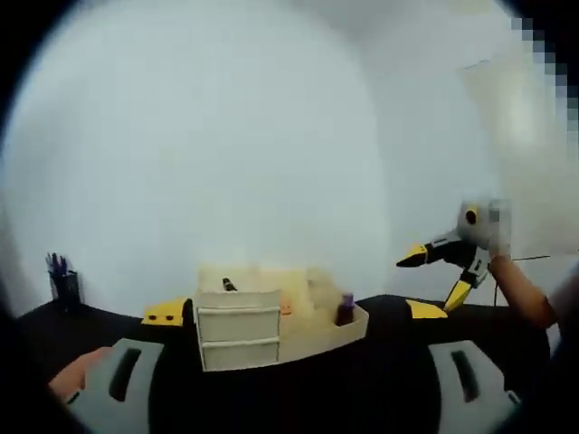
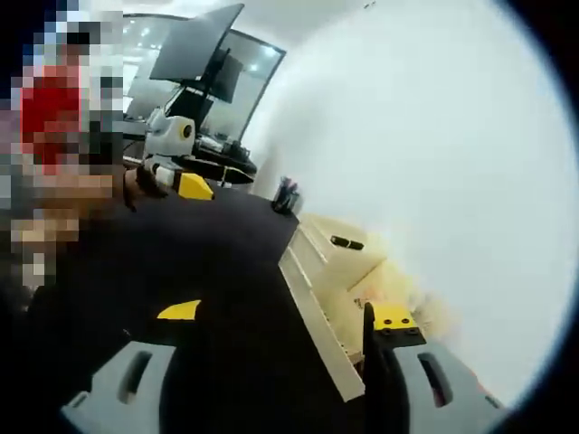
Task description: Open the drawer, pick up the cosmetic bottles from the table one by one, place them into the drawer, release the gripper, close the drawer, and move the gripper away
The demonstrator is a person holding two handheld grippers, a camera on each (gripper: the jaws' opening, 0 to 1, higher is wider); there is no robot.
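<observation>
Both grippers raised off the desk (image 1: 389, 362); drawers shut, no bottle in hand.

Cream drawer unit (image 1: 240, 325) stands mid-desk with two closed drawers. One dark bottle (image 1: 346, 309) sits upright in the organiser's side tray; judged light, rigid, smooth, best taken about the body. One small dark item (image 2: 346, 242) lies on top. Right gripper (image 1: 439, 271): fingers wide, empty. Left gripper (image 2: 172, 163): finger spread cannot be told. One pen cup (image 1: 63, 287).

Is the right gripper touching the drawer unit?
Apart. In the left gripper view, the right gripper hangs open in the air, with white wall between it and the drawer unit.
</observation>
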